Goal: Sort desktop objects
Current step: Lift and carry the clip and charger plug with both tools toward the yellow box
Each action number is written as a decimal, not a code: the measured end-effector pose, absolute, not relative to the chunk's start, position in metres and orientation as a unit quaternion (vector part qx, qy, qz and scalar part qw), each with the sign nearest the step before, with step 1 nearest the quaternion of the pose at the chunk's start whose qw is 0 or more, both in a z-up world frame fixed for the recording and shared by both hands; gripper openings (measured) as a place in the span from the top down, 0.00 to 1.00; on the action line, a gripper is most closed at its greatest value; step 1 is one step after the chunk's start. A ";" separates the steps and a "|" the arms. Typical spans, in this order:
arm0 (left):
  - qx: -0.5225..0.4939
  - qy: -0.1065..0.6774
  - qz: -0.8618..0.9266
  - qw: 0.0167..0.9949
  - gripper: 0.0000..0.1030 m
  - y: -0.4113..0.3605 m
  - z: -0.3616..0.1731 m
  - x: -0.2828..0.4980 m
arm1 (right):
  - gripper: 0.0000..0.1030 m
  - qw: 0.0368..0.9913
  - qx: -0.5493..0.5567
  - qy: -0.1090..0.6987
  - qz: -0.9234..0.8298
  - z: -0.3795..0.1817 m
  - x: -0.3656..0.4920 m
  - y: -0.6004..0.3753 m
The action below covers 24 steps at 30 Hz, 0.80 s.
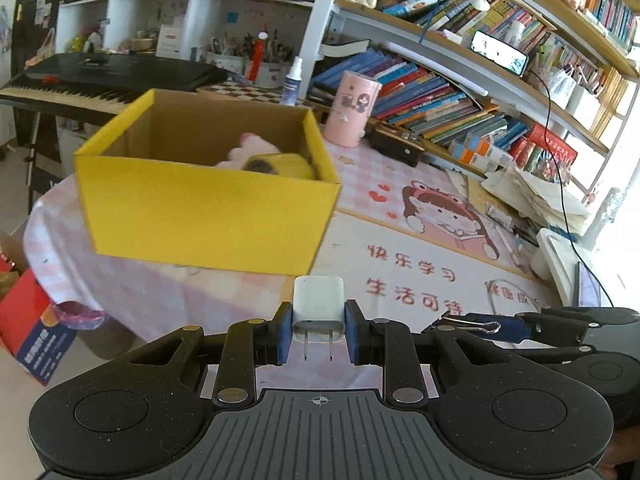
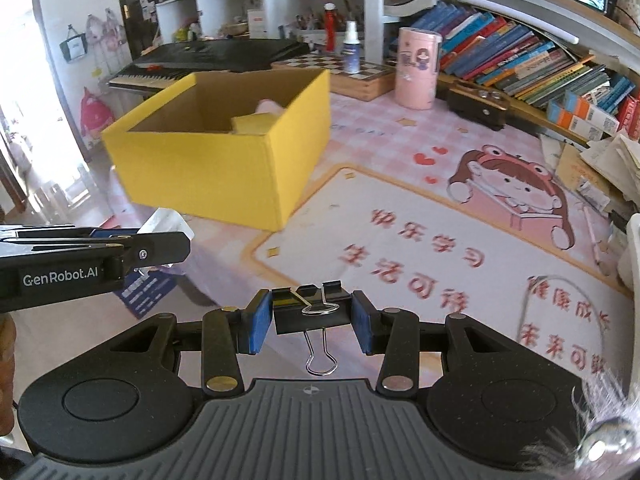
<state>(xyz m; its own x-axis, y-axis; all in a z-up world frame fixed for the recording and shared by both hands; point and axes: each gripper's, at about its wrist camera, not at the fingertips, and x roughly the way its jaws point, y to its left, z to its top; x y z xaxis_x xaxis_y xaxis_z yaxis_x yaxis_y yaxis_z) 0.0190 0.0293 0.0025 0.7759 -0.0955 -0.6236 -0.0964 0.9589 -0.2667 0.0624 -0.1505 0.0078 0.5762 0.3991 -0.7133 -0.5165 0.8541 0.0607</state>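
Now you've got both claws loaded, yellow box point(image 1: 208, 216) ahead.
Left gripper point(image 1: 319, 330) pinches the white charger point(image 1: 319, 304); right gripper point(image 2: 313, 316) clamps the black binder clip point(image 2: 310, 308); something pink, perhaps plush, inside.

The left gripper point(image 1: 319, 330) sits at the bottom centre of the left wrist view, pointing forward and angled downward, its blue-padded jaws drawn in close and clamped on a white plug adapter point(image 1: 319, 312) whose two prongs point back toward the camera. The right gripper point(image 2: 306, 316) fills the bottom centre of the right wrist view, likewise tilted downward, its blue pads pressed against the two ends of a black binder clip point(image 2: 308, 308). Each gripper shows in the other's view: the right one at the lower right edge of the left view, the left one at the left edge of the right view, so the two are held side by side
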 end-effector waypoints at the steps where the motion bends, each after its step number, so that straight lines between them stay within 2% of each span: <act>1: -0.144 0.334 0.001 0.931 0.76 0.032 0.003 0.015 | 0.61 0.884 -0.078 0.380 0.260 0.008 0.058 -0.147; 24: -0.146 0.319 0.022 0.936 0.76 0.085 0.006 -0.041 | 0.61 0.882 -0.079 0.364 0.288 0.011 0.006 -0.085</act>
<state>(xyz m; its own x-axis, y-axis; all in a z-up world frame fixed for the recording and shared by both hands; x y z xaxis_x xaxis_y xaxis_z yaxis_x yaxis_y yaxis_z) -0.0407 0.0848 0.0058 0.7954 -0.0523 -0.6039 -0.1336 0.9567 -0.2588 0.0064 -0.0848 0.0108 0.5689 0.4508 -0.6879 -0.5659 0.8215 0.0704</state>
